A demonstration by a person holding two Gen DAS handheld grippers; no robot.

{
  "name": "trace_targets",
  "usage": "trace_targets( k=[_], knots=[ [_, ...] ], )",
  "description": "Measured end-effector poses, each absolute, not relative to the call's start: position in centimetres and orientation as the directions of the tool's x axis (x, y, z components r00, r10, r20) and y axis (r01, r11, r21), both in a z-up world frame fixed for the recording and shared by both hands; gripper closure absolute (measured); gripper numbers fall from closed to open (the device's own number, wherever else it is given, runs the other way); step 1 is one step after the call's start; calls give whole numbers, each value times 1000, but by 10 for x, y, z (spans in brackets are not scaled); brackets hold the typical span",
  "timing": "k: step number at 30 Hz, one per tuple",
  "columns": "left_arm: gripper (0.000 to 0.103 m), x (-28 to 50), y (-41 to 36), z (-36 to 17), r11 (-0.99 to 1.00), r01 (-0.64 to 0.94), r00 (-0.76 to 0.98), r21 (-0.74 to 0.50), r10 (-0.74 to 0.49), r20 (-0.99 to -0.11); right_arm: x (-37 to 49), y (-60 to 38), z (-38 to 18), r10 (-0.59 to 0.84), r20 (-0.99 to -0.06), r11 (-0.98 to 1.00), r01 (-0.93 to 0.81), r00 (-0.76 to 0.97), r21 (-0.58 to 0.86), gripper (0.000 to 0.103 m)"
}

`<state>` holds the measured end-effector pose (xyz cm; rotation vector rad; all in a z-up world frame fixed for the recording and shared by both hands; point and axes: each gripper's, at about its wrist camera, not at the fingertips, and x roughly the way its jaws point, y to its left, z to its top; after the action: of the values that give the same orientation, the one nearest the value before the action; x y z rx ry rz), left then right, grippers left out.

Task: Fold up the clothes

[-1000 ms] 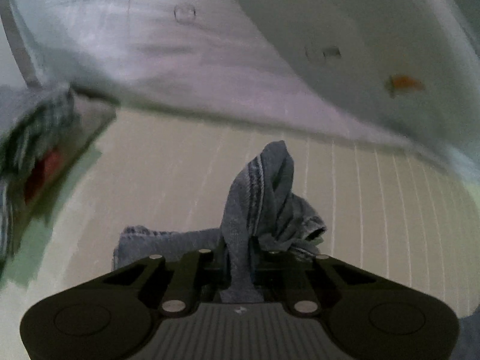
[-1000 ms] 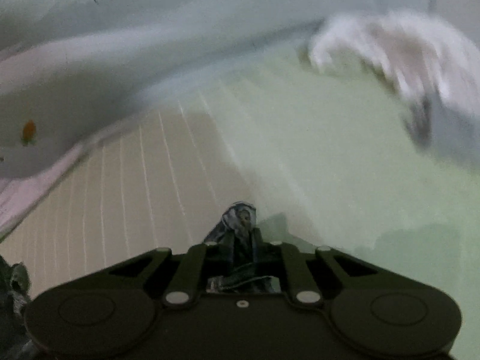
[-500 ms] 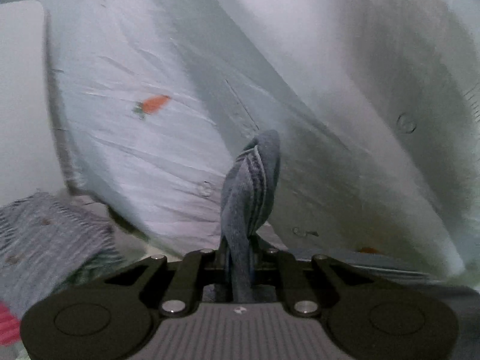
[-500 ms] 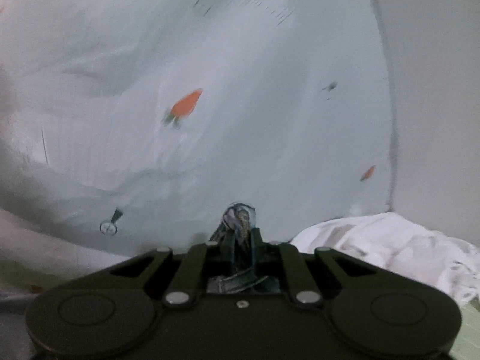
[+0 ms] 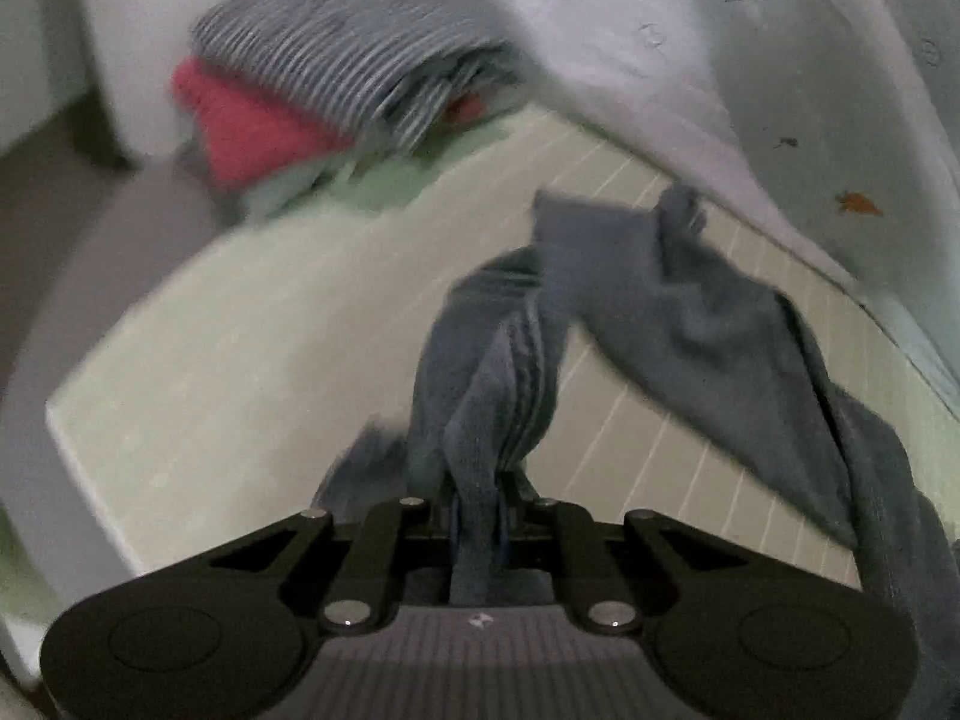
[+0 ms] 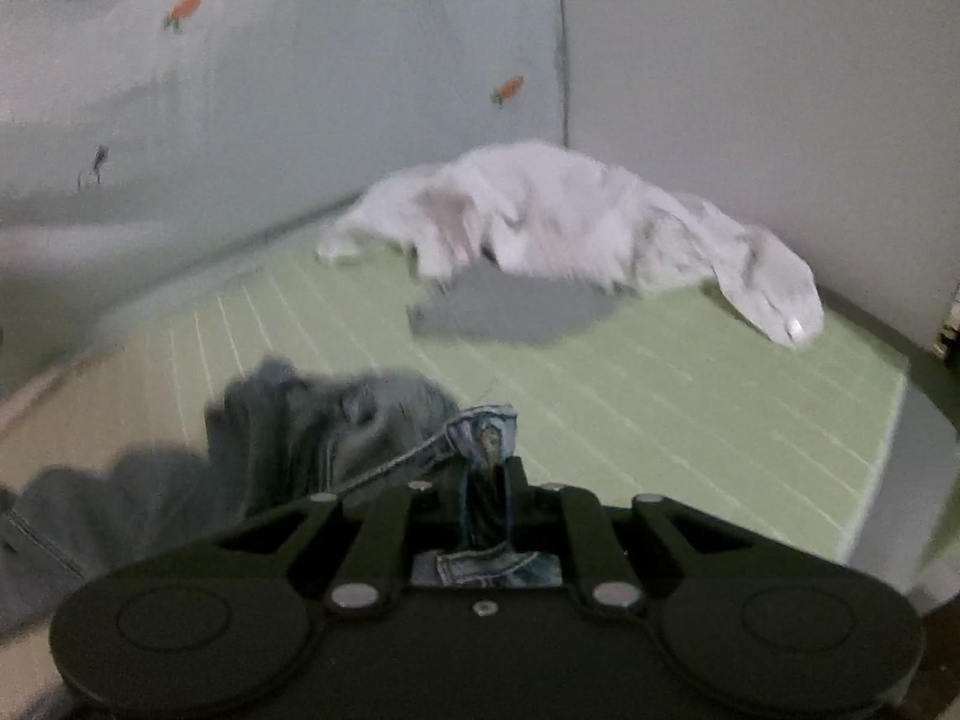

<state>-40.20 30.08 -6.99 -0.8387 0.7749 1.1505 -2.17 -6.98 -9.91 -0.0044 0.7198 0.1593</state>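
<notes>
Over a pale green ruled mat (image 6: 690,408) hemmed by carrot-print sheeting (image 6: 300,90), we pinch the grey-blue garment (image 5: 690,324): our left gripper (image 5: 480,516) clamps one bunched edge, our right gripper (image 6: 486,480) its denim hem; between them it hangs.

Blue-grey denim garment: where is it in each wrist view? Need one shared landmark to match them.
Left wrist: the blue-grey denim garment rises bunched from the shut left gripper at bottom centre and stretches to the right edge.
Right wrist: the same garment bunches lower left, its hem pinched in the shut right gripper at bottom centre.
Shared landmark: the pale green mat with white lines beneath it, and the carrot-print sheet behind.
</notes>
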Motion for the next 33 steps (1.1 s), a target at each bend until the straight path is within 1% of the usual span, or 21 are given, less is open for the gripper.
trace_targets(
  k=[5,6,9,10,11,12,14,16,17,19,20,23,25,26,28,30,33],
  knots=[
    [90,-408,295,-62,222,-961,255,-165,475,-842,-33,-67,-88,186,-628,976,-216,755,29,88],
    [87,-409,293,-61,221,-961,255,-166,479,-840,-34,-66,-86,190,-623,974,-223,759,26,87],
    [83,-416,278,-61,219,-962,254,-163,499,-829,-42,-73,-85,204,-619,973,-230,759,39,77],
    [82,-418,275,-60,219,-962,253,-161,503,-826,-46,-76,-86,213,-617,972,-231,757,52,69],
    [82,-419,271,-60,218,-963,251,-159,507,-824,-48,-80,-87,221,-620,971,-228,752,69,64],
    [80,-420,268,-59,215,-964,248,-157,509,-824,-51,-84,-88,229,-626,971,-224,746,88,64],
    [74,-421,264,-59,210,-966,242,-152,513,-824,-51,-92,-92,245,-642,969,-206,726,137,60],
    [65,-421,259,-57,205,-969,229,-140,520,-823,-52,-99,-96,264,-658,965,-187,705,186,56],
    [63,-419,258,-57,202,-970,223,-134,524,-822,-53,-101,-100,272,-671,962,-185,690,200,52],
    [53,-416,254,-58,203,-971,215,-124,527,-822,-55,-103,-109,287,-698,958,-183,656,221,45],
    [51,-414,252,-58,204,-971,214,-122,528,-822,-56,-104,-114,294,-711,956,-182,638,232,42],
    [43,-404,246,-58,222,-969,210,-104,535,-818,-56,-104,-133,320,-750,947,-174,579,270,41],
    [33,-396,241,-57,237,-969,198,-76,548,-813,-53,-107,-147,339,-769,939,-144,542,312,41],
    [30,-392,238,-56,245,-968,189,-58,557,-809,-50,-110,-153,352,-773,932,-122,527,341,41],
    [21,-385,234,-56,266,-964,178,-26,566,-805,-44,-118,-165,381,-777,913,-71,501,402,41],
    [19,-379,231,-58,281,-960,173,-10,564,-807,-39,-124,-176,408,-778,890,-20,477,455,39],
    [15,-372,229,-62,288,-958,164,0,547,-821,-32,-127,-190,438,-778,861,40,451,508,34]
  ],
)
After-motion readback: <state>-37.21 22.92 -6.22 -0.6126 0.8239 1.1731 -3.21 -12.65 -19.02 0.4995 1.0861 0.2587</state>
